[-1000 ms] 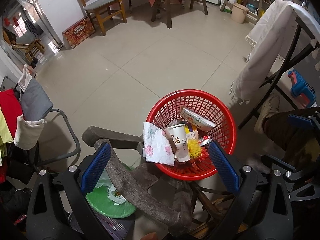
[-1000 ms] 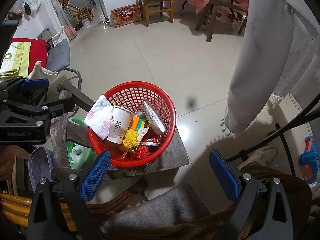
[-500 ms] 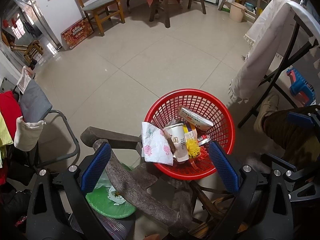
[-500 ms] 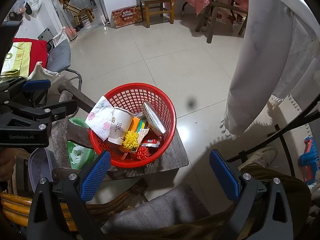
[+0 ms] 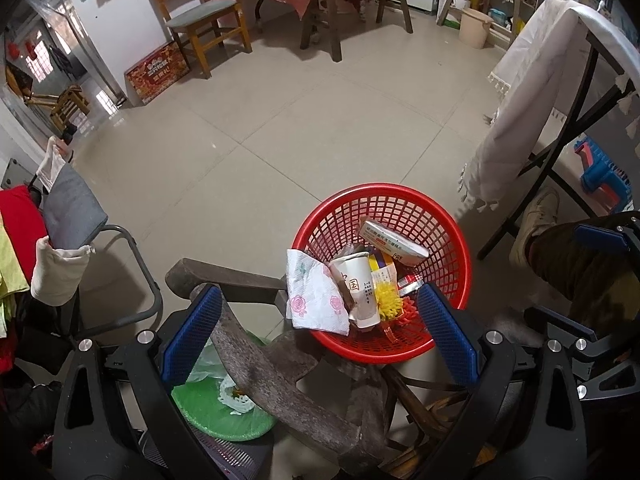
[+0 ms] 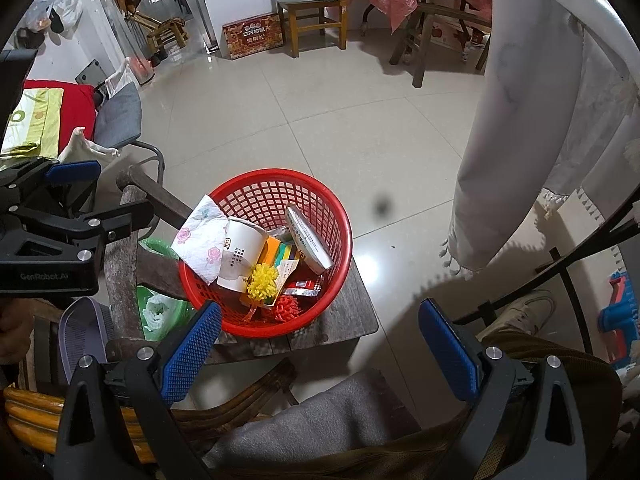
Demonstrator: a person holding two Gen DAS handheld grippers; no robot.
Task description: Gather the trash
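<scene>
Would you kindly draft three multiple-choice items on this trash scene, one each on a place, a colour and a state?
1. Where does the red basket stand?
A. on the floor tiles
B. on a dark wooden stool
C. on the grey-seated chair

2. What colour is the flower print on the paper napkin?
A. pink
B. blue
C. black

3. How do the right gripper and left gripper stand?
A. both open and empty
B. both shut
C. one clamps the paper cup

Key: 1 B, the stool's planks show under the basket. 2 A, pink roses show on it. 3 A, the blue pads stand wide apart, holding nothing.
</scene>
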